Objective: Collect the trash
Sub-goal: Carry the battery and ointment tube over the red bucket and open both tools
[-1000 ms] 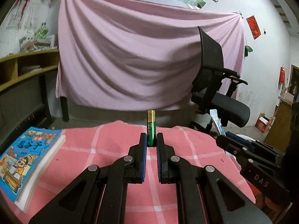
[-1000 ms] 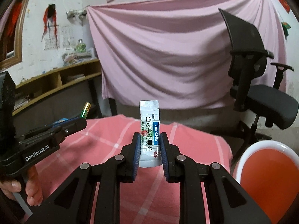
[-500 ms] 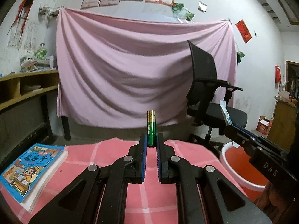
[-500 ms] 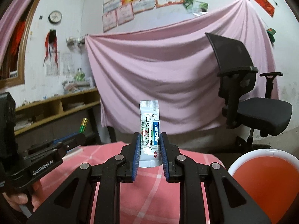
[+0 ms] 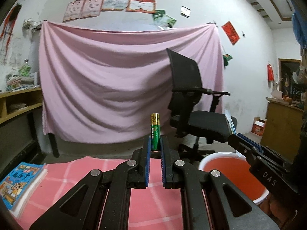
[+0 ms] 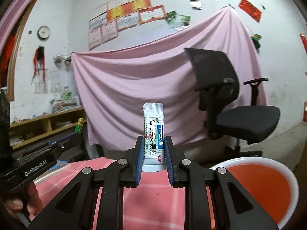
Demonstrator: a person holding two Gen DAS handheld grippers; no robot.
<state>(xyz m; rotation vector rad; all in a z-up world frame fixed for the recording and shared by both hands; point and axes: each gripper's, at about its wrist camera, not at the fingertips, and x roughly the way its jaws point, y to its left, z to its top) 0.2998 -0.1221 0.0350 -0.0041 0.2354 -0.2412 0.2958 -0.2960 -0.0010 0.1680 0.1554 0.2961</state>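
Red bucket point(image 5: 233, 174) now shows larger beside both raised grippers.

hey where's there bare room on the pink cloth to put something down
Bare checked cloth runs from the picture book on the left edge across to the red bucket beyond the right edge. It is crowded only by the book and where the right gripper hangs.

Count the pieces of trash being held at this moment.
2: a battery upright in the left tool, and a medicine sachet upright in the right tool. Any other trash is out of view.
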